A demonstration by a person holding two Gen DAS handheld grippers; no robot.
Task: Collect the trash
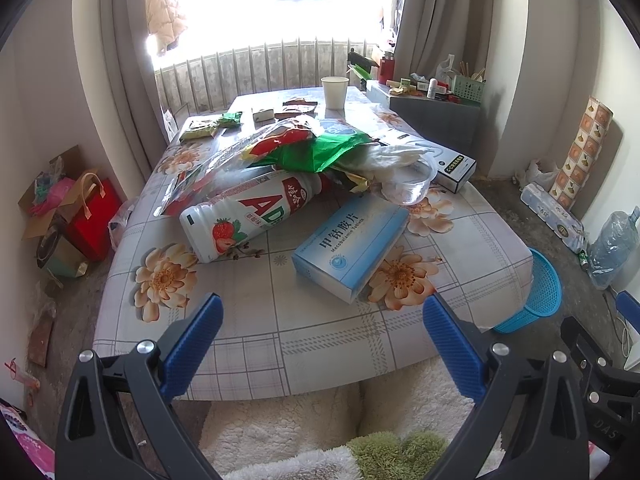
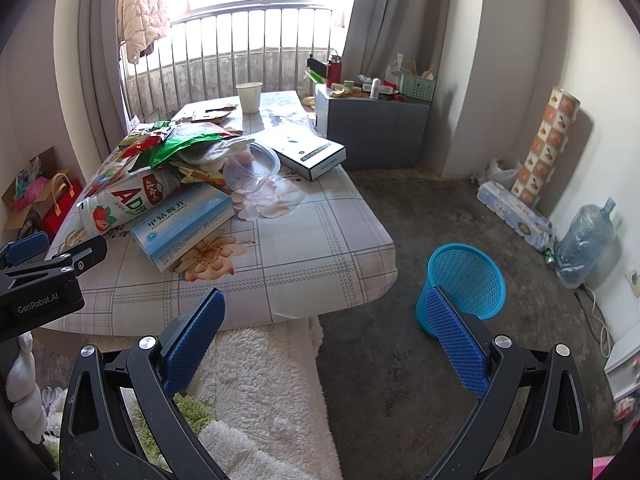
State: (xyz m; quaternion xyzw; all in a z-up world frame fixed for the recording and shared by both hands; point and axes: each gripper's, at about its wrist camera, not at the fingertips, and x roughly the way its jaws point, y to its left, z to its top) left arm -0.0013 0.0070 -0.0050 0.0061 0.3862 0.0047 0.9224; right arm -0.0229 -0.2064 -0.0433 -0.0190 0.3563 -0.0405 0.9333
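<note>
Trash is piled on a low table with a flowered cloth (image 1: 320, 332): a white strawberry-drink bottle (image 1: 244, 216) on its side, a blue medicine box (image 1: 352, 244), green and red wrappers (image 1: 320, 148), a clear plastic cup (image 1: 412, 188) and a paper cup (image 1: 335, 92). My left gripper (image 1: 322, 314) hangs open just short of the table's near edge, in front of the box. My right gripper (image 2: 326, 308) is open too, off the table's near right corner. A blue mesh bin (image 2: 460, 284) stands on the floor behind its right finger. The bottle (image 2: 120, 204) and box (image 2: 184, 224) lie to its left.
A black-and-white flat box (image 1: 440, 156) lies at the table's right side. A grey cabinet (image 2: 372, 128) with clutter stands behind. Gift bags (image 1: 88, 216) sit on the floor at left; paper rolls (image 2: 516, 216) and a water jug (image 2: 584, 236) line the right wall. A fluffy rug (image 2: 264, 380) lies below.
</note>
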